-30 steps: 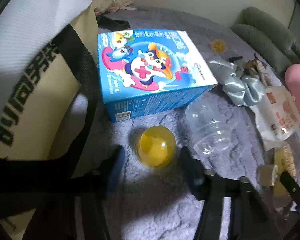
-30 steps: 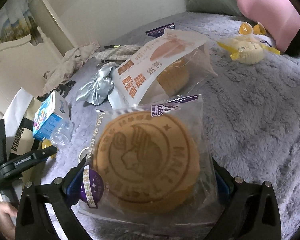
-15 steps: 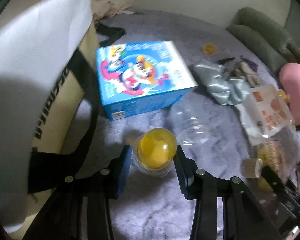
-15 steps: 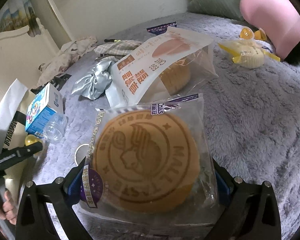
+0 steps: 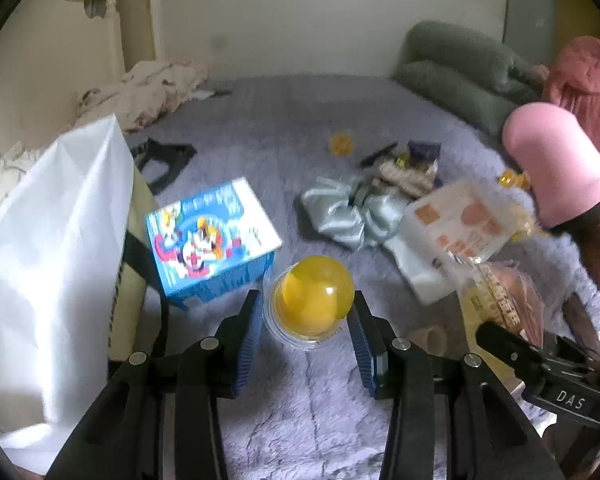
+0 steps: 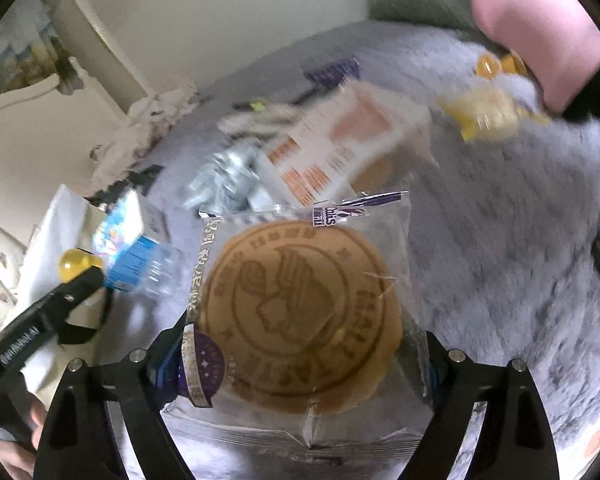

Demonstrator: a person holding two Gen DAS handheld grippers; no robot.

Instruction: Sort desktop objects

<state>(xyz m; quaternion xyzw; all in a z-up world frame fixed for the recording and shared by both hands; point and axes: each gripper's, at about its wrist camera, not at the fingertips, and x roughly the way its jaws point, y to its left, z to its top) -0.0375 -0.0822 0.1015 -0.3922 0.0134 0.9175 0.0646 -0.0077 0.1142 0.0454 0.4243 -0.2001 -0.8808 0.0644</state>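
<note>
My left gripper (image 5: 305, 312) is shut on a round yellow capsule (image 5: 312, 296) with a clear lower half, held up above the grey fleece blanket (image 5: 300, 400). It also shows in the right wrist view (image 6: 73, 265). My right gripper (image 6: 300, 344) is shut on a clear packet with a round stamped brown cake (image 6: 300, 312), lifted off the blanket. That packet shows at the right of the left wrist view (image 5: 500, 300).
A blue cartoon box (image 5: 210, 242) lies beside a white and tan tote bag (image 5: 56, 264). A silver scrunchie (image 5: 348, 216), a white and orange bread packet (image 5: 452, 236), small snacks and a pink cushion (image 5: 556, 164) lie to the right. A clear cup (image 6: 160, 272) lies by the box.
My left gripper closed on the yellow capsule and lifted it off the blanket. My right gripper rose with the cake packet and both views tilted up.
</note>
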